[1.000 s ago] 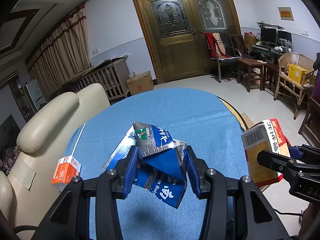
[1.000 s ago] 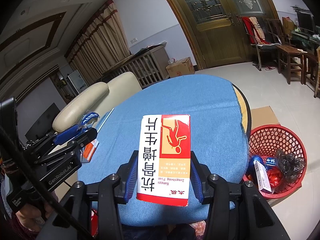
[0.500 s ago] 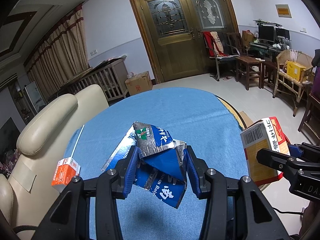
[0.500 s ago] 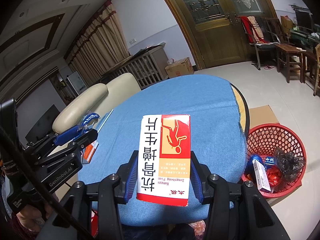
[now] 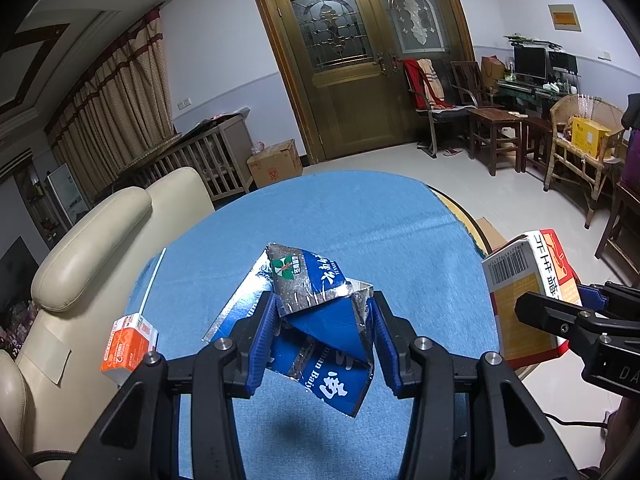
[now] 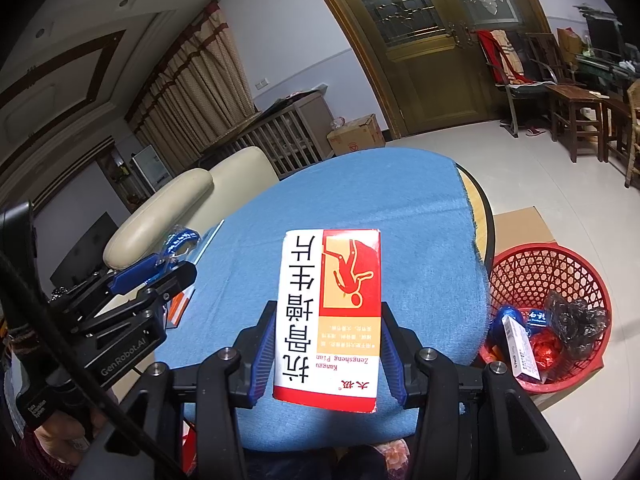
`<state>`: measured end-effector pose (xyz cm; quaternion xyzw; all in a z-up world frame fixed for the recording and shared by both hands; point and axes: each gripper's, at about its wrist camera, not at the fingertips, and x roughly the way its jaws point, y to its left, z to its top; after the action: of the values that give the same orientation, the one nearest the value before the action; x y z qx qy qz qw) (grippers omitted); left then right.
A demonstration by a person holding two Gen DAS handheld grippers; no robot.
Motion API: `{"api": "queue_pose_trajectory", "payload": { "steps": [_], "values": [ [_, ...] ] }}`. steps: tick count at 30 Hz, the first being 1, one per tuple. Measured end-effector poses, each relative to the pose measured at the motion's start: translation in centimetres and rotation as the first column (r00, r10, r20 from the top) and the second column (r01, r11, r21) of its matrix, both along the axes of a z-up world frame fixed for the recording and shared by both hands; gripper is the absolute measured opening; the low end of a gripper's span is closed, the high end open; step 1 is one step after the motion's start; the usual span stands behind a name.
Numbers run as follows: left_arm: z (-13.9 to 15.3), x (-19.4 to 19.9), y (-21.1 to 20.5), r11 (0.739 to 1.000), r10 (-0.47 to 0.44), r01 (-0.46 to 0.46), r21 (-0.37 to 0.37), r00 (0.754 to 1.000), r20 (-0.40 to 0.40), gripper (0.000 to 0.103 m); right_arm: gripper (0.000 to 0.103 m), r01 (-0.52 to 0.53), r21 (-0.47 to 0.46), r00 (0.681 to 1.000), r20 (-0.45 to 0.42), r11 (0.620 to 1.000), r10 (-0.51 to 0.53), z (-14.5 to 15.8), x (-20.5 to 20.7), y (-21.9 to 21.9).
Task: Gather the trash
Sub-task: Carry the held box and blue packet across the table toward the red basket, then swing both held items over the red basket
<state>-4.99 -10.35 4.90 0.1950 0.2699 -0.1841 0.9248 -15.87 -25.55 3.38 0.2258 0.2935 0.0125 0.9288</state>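
Observation:
My left gripper (image 5: 324,316) is shut on a crumpled blue and silver wrapper (image 5: 316,320), held above the blue tablecloth (image 5: 360,224). My right gripper (image 6: 328,328) is shut on a red, white and yellow medicine box (image 6: 330,312), which stands upright between the blue pads over the table's near edge. The same box (image 5: 524,292) shows at the right of the left wrist view, and the left gripper (image 6: 160,264) shows at the left of the right wrist view. A red mesh basket (image 6: 520,268) with trash in it stands on the floor right of the table.
A small orange and white box (image 5: 128,340) and a thin white stick (image 5: 154,276) lie at the table's left edge. A cream armchair (image 5: 100,236) stands close on the left. Flat cardboard (image 6: 520,224) lies behind the basket. Chairs and stools stand at the far right.

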Motion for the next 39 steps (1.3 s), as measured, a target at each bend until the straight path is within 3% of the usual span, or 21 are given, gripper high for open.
{"api": "queue_pose_trajectory", "payload": {
  "steps": [39],
  "values": [
    [-1.7, 0.6, -2.3, 0.996, -0.062, 0.064, 0.06, 0.997, -0.034, 0.048, 0.049, 0.083, 0.069, 0.996, -0.031, 0.994, -0.081, -1.6, -1.1, -3.4]
  ]
}}
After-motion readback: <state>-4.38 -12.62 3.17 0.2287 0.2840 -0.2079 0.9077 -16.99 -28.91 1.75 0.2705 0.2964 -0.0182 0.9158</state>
